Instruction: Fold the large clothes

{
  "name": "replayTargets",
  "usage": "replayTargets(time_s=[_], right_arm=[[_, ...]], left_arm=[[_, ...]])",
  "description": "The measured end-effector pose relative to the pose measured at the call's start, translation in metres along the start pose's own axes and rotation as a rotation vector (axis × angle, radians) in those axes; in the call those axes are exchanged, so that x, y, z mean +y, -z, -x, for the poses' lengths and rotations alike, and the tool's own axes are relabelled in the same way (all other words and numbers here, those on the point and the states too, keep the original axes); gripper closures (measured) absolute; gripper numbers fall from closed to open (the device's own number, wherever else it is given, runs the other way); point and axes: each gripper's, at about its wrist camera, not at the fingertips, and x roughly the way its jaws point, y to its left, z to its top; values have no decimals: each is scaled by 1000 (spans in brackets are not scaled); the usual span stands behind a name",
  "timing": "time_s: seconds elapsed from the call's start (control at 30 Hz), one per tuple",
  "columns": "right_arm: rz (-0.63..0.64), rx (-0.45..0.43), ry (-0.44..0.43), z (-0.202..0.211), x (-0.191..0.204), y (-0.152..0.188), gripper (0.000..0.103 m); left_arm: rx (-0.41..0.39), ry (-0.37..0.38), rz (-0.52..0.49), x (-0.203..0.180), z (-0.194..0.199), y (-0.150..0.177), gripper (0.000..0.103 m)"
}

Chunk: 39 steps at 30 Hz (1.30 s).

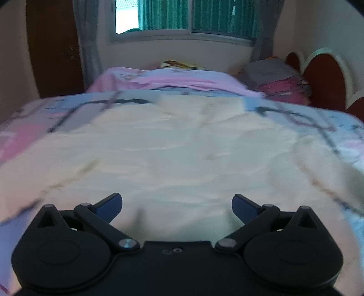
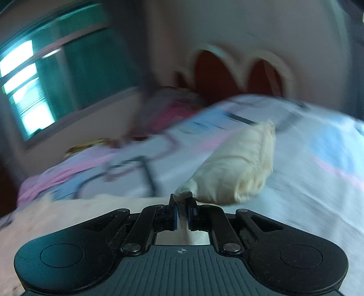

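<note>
A large cream garment (image 1: pixel 173 150) lies spread across the bed. My left gripper (image 1: pixel 177 206) is open and empty, low over the garment's near part. In the right wrist view my right gripper (image 2: pixel 182 208) is shut on a fold of the cream garment (image 2: pixel 236 168). A bunched length of it stretches away from the jaws toward the headboard. More cream cloth (image 2: pixel 75 218) lies at the lower left. The right view is blurred by motion.
The bed sheet (image 1: pixel 318 127) is patterned pale blue, pink and white. A pink blanket (image 1: pixel 159 78) and pillows (image 1: pixel 282 88) lie at the far end. A red and white headboard (image 1: pixel 327 79) is at the right, a window with green curtains (image 1: pixel 193 16) behind.
</note>
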Motion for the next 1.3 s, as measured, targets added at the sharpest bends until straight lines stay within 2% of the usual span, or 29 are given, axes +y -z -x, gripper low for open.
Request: replayTargets(time_s=[0.07,0.2,0.3,0.4,0.5,0.7,0.83,0.93,0.97,1.0,1.07,1.13,1.2,1.27,1.3], right_arm=[[55,4,-59,-3,41,5,95],[149,52,-183,-12,128,24,95],[232,102,-262,-21,194,50,95],[311,156,-321,-29,250,81,95],[366,216,-371,-39,293,113,95],[434,350,-464,-67,350,164,95],[465,397,-484,-80,364,184,95],[470,410,-503,-77,363,184,84],[464,417,-501,-73,360,179,71],[450,405,-505,-68,353,171,47],[426,324,-498,-48,337,156,21],[394,291,-482,-38,316,139,21],[342,256,-432,-35,288,121,22],[308,231,-352,-36,262,104,50],[279,226,-302,-41,247,96,59]], left_arm=[[-4,-1,13,20,-2,0,4],[-19,72,76,67,-4,-2,15],[-37,108,111,98,-8,-9,19],[-37,149,126,119,-14,-18,19],[-41,179,152,135,-17,-19,18],[-1,230,215,160,-29,-10,18],[-1,254,231,166,-32,-9,8],[4,281,253,166,-37,-10,7],[9,295,258,164,-40,-11,7],[14,309,262,163,-43,-11,7],[28,346,275,157,-53,-12,8],[62,383,291,150,-68,-13,12],[86,403,293,143,-82,-14,17],[102,411,279,136,-95,-17,23],[110,419,273,133,-100,-18,32]])
